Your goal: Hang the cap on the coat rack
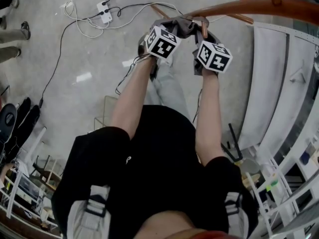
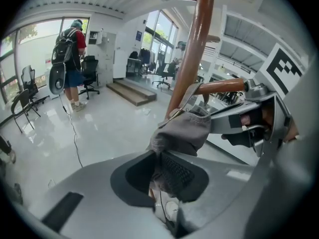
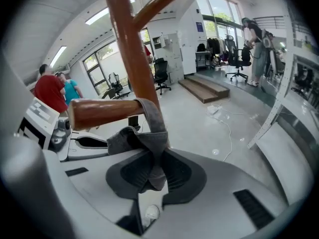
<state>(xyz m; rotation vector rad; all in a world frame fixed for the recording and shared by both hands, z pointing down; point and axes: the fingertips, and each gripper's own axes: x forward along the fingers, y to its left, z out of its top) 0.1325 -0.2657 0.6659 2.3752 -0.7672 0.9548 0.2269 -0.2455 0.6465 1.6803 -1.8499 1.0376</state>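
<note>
Grey fabric sits clamped in both tools. Our left gripper pinches one side of the cap and our right gripper the other. This likely keeps its strap spread, looped over the peg of the coat rack just ahead of our right jaws.

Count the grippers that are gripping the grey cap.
2. The left gripper pinches the cap on one side; the right gripper pinches it beneath the wooden peg.

The cap is grey, the coat rack reddish brown. Both marker cubes are white with black squares. The shirt is black.
</note>
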